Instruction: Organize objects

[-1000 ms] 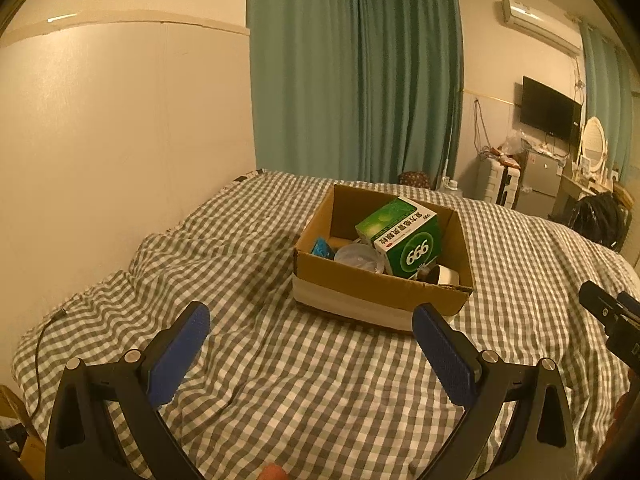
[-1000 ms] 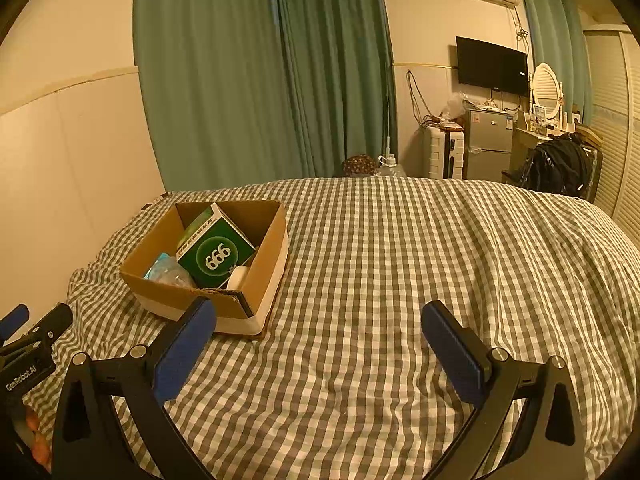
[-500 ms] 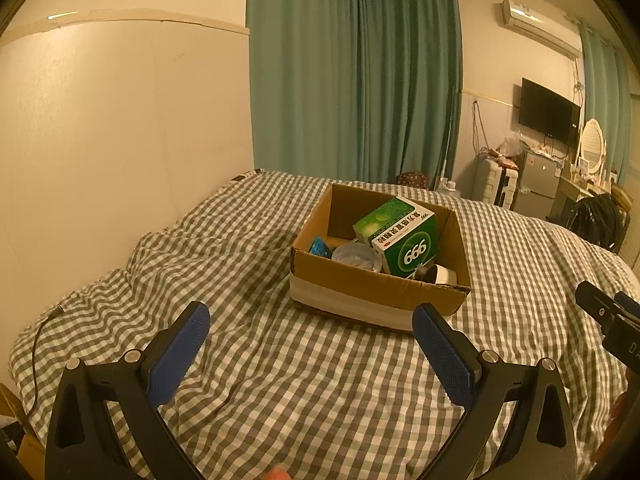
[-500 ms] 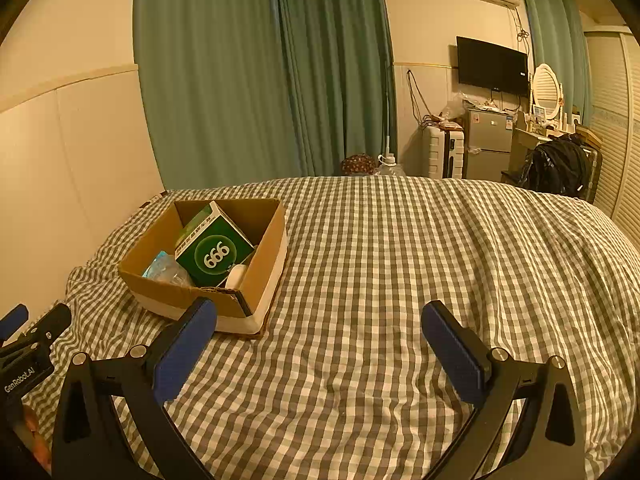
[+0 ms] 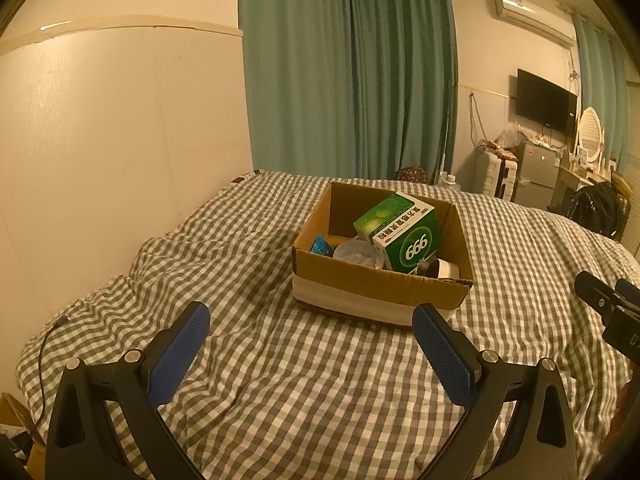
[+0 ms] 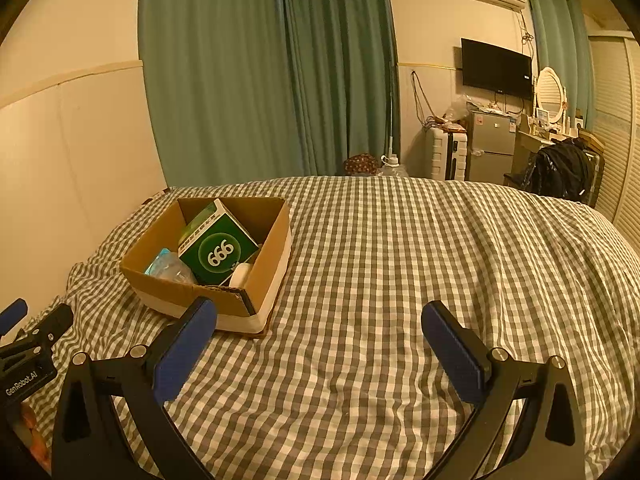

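Note:
An open cardboard box (image 5: 372, 280) (image 6: 168, 284) rests on the checked bed cover. Inside it a green "999" carton (image 5: 400, 228) (image 6: 218, 250) leans tilted, beside a clear plastic lid (image 5: 356, 254), a small blue packet (image 5: 320, 246) and a white round item (image 5: 446, 268) (image 6: 241, 274). My left gripper (image 5: 310, 354) hovers open just in front of the box, nothing between its blue pads. My right gripper (image 6: 320, 346) is open over bare cover, to the right of the box. Each gripper shows at the edge of the other's view.
The green-and-white checked bed cover (image 6: 400, 280) spreads wide to the right. A pale wall panel (image 5: 100, 140) and a black cable (image 5: 42, 356) run along the left. Green curtains (image 6: 260, 80), a small fridge (image 6: 490, 148), a TV (image 6: 496, 68) and a dark bag (image 6: 564, 172) stand beyond the bed.
Both views shifted very slightly; the box sits a little lower and nearer in the right wrist view. Both grippers stay open and empty.

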The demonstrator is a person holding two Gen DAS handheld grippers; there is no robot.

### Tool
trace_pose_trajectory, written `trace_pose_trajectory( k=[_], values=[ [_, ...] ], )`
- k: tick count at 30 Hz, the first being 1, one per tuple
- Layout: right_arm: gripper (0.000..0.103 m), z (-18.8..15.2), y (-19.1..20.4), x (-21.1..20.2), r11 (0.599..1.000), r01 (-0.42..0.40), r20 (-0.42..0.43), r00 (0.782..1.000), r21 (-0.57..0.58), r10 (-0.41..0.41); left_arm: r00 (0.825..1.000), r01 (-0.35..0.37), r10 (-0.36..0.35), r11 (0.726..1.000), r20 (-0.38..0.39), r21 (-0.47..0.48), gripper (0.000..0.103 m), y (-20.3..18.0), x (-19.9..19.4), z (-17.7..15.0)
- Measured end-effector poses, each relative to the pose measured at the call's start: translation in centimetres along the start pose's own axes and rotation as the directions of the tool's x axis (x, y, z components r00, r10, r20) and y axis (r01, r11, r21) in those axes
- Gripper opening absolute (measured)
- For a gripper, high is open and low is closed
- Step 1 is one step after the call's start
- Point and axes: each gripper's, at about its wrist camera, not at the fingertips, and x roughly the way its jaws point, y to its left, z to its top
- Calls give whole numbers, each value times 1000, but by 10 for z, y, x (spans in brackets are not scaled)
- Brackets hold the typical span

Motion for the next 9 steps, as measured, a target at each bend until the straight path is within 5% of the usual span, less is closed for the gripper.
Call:
trace_pose_trajectory(
  k=[9],
  values=[
    [103,1,0,1,1000,7,-1,1000,-8,-7,1000,-30,30,999,1,24,103,-1,0,-3]
  ],
)
